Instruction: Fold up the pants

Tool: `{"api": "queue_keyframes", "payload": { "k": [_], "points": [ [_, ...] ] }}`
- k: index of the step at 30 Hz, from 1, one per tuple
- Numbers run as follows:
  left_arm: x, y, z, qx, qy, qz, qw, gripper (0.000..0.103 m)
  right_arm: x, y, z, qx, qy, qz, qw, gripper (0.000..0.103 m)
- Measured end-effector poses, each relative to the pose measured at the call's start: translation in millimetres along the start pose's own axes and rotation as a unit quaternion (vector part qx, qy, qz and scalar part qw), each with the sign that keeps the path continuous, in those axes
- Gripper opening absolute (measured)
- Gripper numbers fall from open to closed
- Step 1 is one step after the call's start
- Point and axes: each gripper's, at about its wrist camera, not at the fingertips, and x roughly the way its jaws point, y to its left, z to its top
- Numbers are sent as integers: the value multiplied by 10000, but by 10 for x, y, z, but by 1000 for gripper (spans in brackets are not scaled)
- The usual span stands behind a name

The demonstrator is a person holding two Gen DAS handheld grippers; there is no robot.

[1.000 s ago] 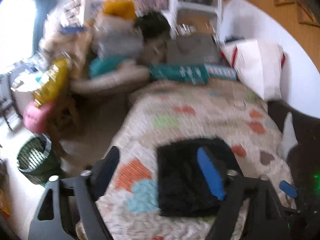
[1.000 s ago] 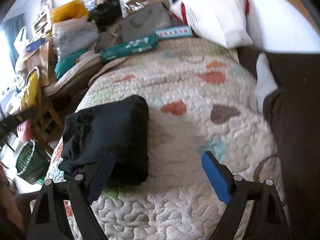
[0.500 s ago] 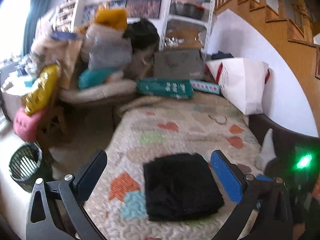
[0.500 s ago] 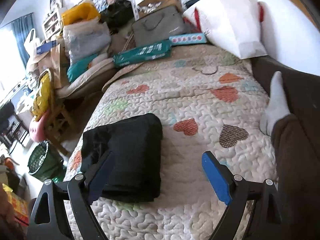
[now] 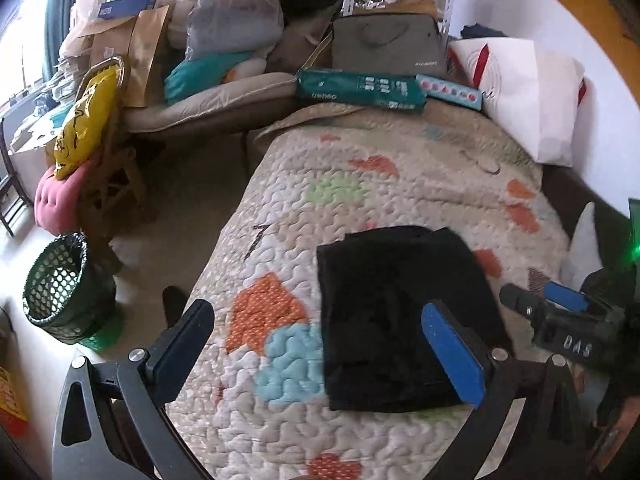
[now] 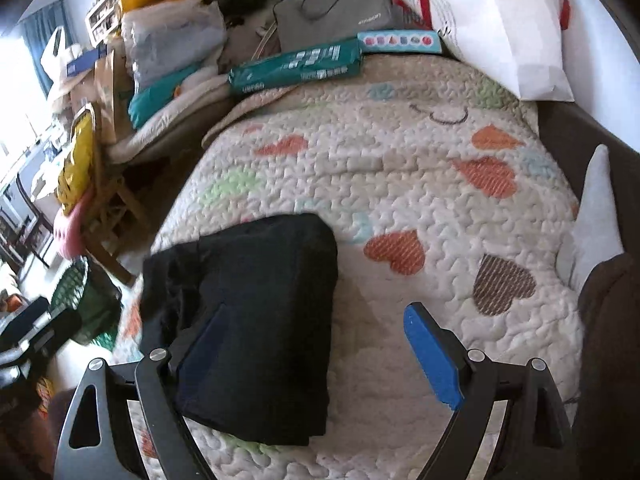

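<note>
The black pants (image 5: 400,312) lie folded in a compact rectangle on the heart-patterned quilt (image 5: 360,184). They also show in the right wrist view (image 6: 256,312). My left gripper (image 5: 320,348) is open and empty, above the near left part of the pants. My right gripper (image 6: 316,348) is open and empty, over the right edge of the pants. The right gripper's body (image 5: 568,332) shows at the right of the left wrist view.
A green box (image 5: 360,90), a grey bag (image 5: 388,46) and a white pillow (image 5: 532,96) lie at the bed's far end. A green mesh bin (image 5: 60,284) stands on the floor left. A socked foot (image 6: 592,220) rests on the right.
Both grippers have shifted over the bed with their jaws open. The left view has swung back down towards the pants. The pants have not moved.
</note>
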Motion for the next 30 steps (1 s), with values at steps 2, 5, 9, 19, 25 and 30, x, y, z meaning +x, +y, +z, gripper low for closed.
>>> {"api": "queue_keyframes", "payload": {
  "k": [2, 5, 9, 19, 25, 30],
  "points": [
    [46, 10, -15, 35, 33, 58, 10000, 103, 94, 20, -81, -126, 96, -60, 9999, 92],
    [124, 35, -26, 2, 139, 53, 9999, 103, 173, 17, -144, -131, 202, -22, 9997, 92],
    [218, 32, -56, -18, 301, 57, 9995, 103, 209, 28, -188, -136, 262, 45, 9996, 92],
    [189, -84, -94, 128, 338, -18, 9993, 103, 160, 165, -282, -354, 240, 17, 9991, 92],
    [157, -103, -109, 101, 397, -78, 9991, 103, 103, 233, -337, -431, 236, -2, 9988, 92],
    [133, -145, -143, 91, 452, -154, 9988, 103, 15, 234, -466, -330, 191, -78, 9992, 92]
  ]
}}
